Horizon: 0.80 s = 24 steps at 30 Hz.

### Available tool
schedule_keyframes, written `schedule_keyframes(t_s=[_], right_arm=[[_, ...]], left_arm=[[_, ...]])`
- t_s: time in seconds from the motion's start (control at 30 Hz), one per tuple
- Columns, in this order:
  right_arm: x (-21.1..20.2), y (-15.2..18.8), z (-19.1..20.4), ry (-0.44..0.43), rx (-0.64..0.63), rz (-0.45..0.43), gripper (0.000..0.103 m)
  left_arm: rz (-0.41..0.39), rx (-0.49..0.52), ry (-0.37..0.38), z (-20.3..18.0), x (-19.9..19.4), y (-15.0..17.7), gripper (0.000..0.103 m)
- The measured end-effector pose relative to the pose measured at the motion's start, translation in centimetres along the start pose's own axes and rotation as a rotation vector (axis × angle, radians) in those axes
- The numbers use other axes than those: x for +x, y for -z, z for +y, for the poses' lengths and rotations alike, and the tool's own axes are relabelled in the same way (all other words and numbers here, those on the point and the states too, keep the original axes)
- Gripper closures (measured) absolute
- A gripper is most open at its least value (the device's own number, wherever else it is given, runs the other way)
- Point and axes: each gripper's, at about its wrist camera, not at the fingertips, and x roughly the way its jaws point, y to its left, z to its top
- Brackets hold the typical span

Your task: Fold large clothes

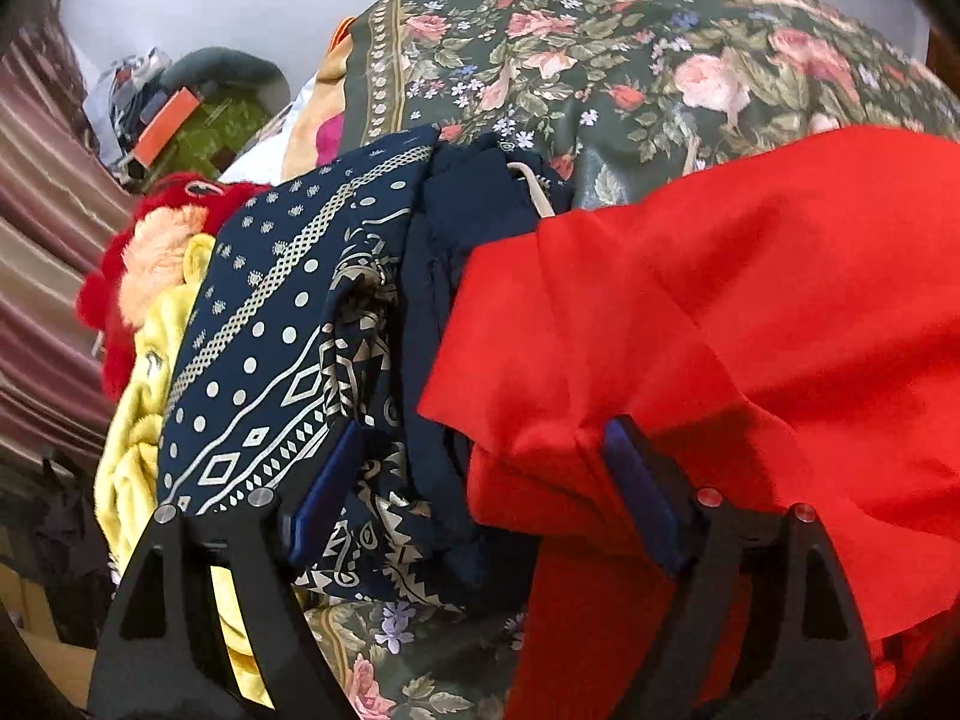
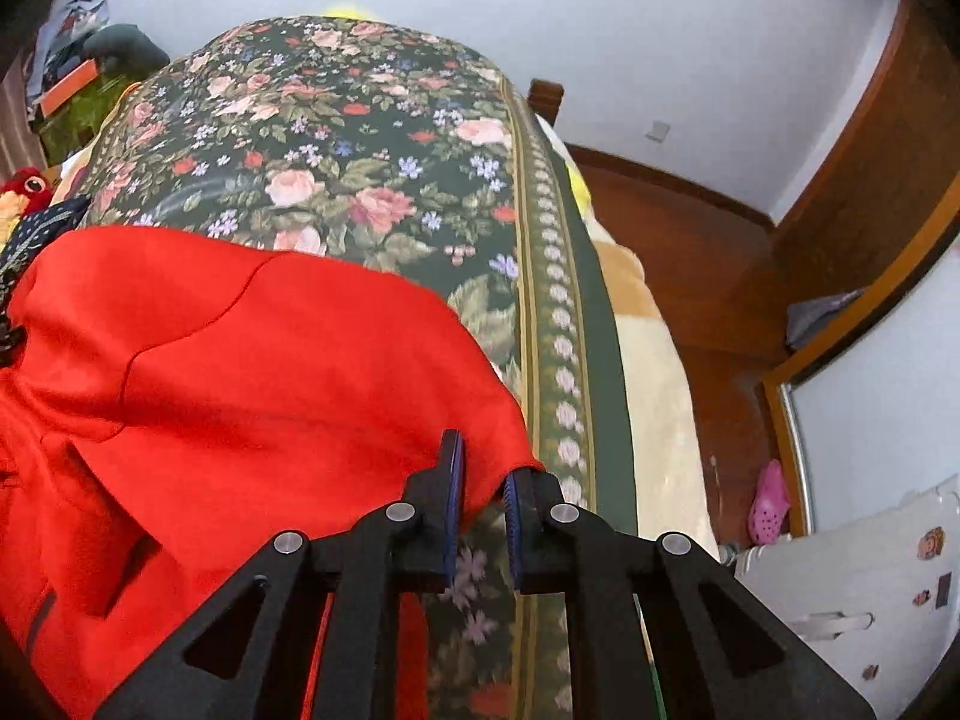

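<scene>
A large red garment (image 1: 750,312) lies crumpled on a bed with a dark green floral cover (image 1: 600,60). My left gripper (image 1: 480,474) is open wide, its jaws astride the red garment's left edge and a navy patterned cloth (image 1: 282,324). In the right wrist view the red garment (image 2: 240,360) fills the left half. My right gripper (image 2: 483,480) has its jaws close together with the garment's right corner between them; a narrow gap shows between the pads.
The navy patterned cloth, a yellow cloth (image 1: 144,420) and a red plush toy (image 1: 156,240) are piled at the left. The floral bed cover (image 2: 360,168) ends at the bed's right side, with a beige blanket (image 2: 654,372), wooden floor (image 2: 708,276), a mirror (image 2: 882,396) and a pink shoe (image 2: 768,504).
</scene>
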Motion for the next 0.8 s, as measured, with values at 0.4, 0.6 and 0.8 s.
schedule_keyframes(t_s=[0.4, 0.6, 0.8], right_arm=[[-0.5, 3.4, -5.9, 0.451, -0.045, 0.067, 0.093], [-4.3, 5.5, -12.5, 0.083, 0.285, 0.069, 0.093], [-7.6, 1.3, -3.3, -0.151, 0.128, -0.050, 0.093]], left_arm=[[0.015, -0.030, -0.008, 0.1, 1.0, 0.0, 0.015], [-0.007, -0.068, 0.053, 0.9, -0.2, 0.4, 0.016], [-0.099, -0.055, 0.192, 0.9, -6.2, 0.2, 0.016]])
